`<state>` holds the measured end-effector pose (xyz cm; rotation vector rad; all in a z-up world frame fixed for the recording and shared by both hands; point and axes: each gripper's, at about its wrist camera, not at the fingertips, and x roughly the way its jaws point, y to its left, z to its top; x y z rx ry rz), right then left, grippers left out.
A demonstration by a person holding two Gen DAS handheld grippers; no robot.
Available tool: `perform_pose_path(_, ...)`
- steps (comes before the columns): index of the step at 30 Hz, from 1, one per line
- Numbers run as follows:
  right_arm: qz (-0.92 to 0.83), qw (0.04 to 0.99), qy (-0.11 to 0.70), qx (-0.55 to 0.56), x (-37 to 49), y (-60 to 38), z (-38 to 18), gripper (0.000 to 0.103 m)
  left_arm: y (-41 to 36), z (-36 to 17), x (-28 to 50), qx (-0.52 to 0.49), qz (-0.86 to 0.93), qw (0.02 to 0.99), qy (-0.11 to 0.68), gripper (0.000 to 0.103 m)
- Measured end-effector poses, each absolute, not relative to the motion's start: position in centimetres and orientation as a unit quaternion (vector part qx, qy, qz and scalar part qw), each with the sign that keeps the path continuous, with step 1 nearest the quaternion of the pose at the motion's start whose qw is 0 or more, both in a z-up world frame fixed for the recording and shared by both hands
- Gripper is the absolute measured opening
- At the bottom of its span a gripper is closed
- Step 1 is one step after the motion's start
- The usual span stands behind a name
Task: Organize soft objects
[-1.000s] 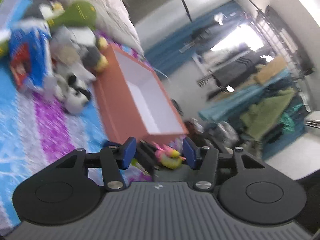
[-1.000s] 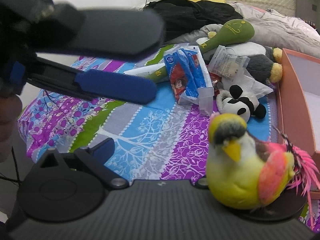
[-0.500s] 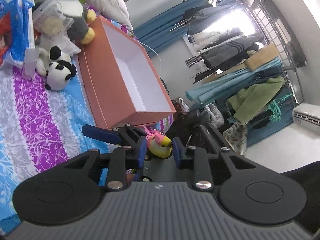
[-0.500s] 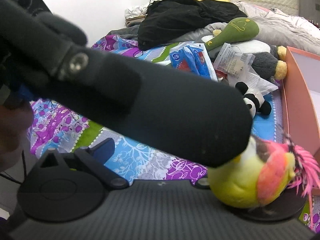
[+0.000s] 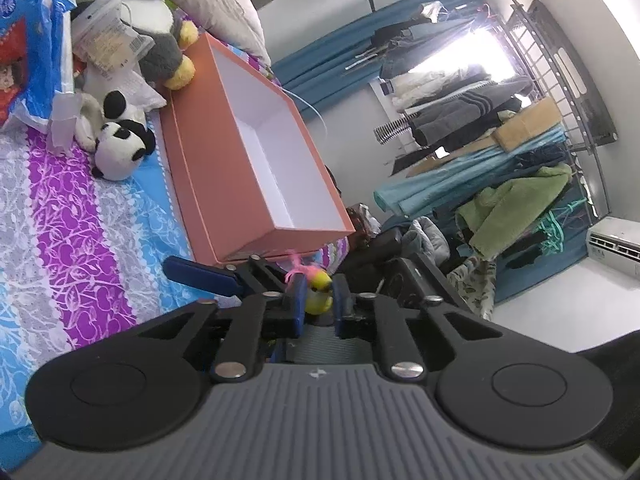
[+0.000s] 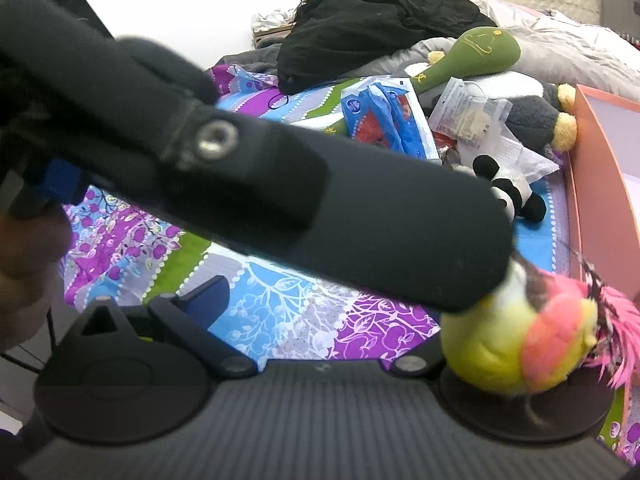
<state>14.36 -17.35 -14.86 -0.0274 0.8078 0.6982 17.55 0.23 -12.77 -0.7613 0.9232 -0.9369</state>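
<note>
Left gripper (image 5: 316, 303) pinching bird plush (image 5: 319, 289), orange box (image 5: 208, 152) beside

Clothes (image 5: 472, 120) hang on a rack far off by the bright window (image 5: 464, 68). A white air conditioner (image 5: 614, 242) sits at the right. Black clothes (image 6: 376, 28) lie on the far bed.

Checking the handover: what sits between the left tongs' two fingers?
In the left wrist view, the small yellow plush bird sits between the left tongs, just short of the orange box.
</note>
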Motion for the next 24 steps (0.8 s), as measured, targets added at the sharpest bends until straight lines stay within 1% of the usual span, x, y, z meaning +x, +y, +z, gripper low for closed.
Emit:
perform_pose_path(10,0.329,0.863,0.383,-0.014,14.3,-17.3,-14.8,0.103,0.8,-12.7,17.3,-0.340,-0.400,0.742,0.418,0.006)
perform_pose_path(12,0.327,0.864,0.382,-0.015,14.2,-17.4,-14.9,0.103,0.9,-12.8,17.3,-0.342,-0.396,0.744,0.416,0.003)
perform_pose_path(17,0.324,0.863,0.388,-0.011,14.6,-17.5,-15.2,0.103,1.4,-13.0,17.5,-0.346,-0.382,0.750,0.414,0.002)
perform_pose_path(21,0.327,0.864,0.384,-0.015,14.8,-17.2,-15.2,0.103,1.8,-13.6,17.7,-0.356,-0.379,0.746,0.417,0.003)
perform_pose_path(24,0.330,0.863,0.383,-0.015,14.8,-17.1,-15.1,0.103,2.5,-14.2,18.0,-0.373,-0.362,0.745,0.417,0.005)
